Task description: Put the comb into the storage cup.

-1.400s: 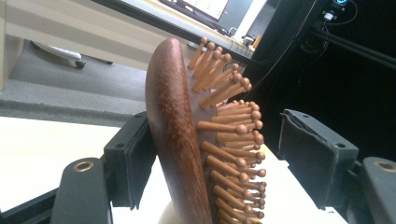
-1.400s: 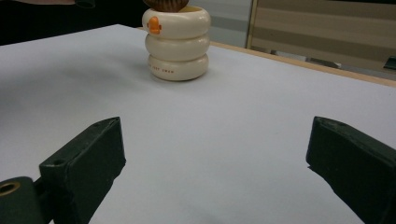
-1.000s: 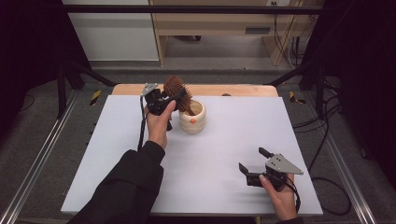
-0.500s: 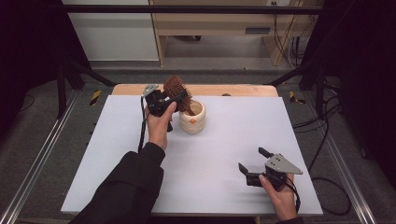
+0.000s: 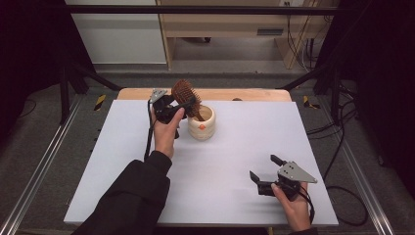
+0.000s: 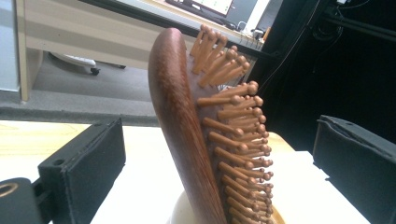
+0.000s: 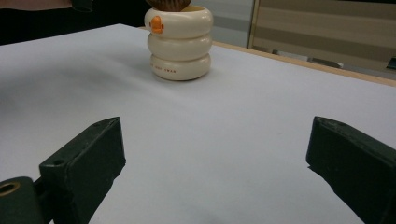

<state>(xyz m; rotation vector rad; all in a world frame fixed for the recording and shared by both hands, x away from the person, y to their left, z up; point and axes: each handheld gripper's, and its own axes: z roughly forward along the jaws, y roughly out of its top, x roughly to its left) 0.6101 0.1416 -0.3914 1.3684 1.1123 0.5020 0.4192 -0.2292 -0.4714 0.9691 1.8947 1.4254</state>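
Hairbrush is standing head-up in the cream cup, right between the jaws of the left hand-held gripper, and those jaws have just been opening: both pads are sitting clear of the wooden back and the bristles. Right hand-held gripper is resting low on the white counter, jaws wide apart around nothing, cup well ahead of it.
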